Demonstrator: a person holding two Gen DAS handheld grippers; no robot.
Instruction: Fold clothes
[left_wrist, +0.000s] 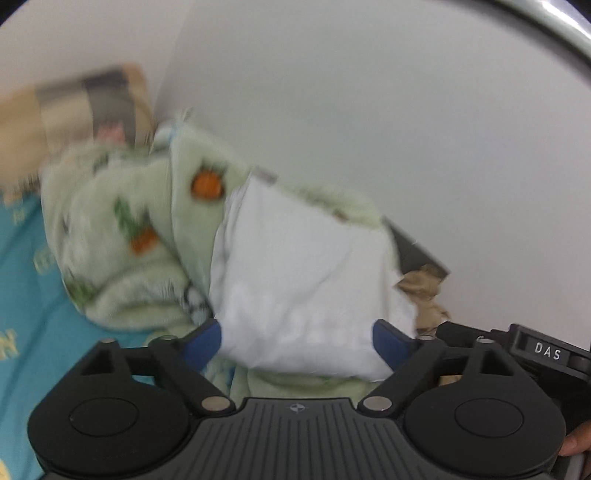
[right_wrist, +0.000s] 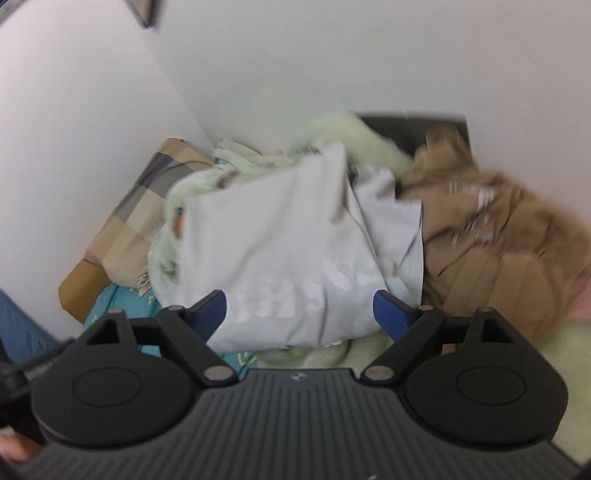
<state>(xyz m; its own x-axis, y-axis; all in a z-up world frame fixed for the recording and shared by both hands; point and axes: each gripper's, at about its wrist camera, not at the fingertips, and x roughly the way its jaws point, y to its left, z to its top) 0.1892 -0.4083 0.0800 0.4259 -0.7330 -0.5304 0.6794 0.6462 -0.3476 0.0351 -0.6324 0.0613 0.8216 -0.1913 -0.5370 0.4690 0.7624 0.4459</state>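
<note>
White walls back a bed with teal sheet.
One white garment lies on one green blanket; one tan garment beside. Left gripper and right gripper: jaws wide, gripping nothing.

Plain white walls meet in a corner behind the bed. The bed carries a teal sheet with a pale yellow print. A checked pillow in tan, beige and grey lies against the left wall. A dark headboard stands at the far wall. A dark frame hangs high on the left wall. Light is soft and even.
</note>
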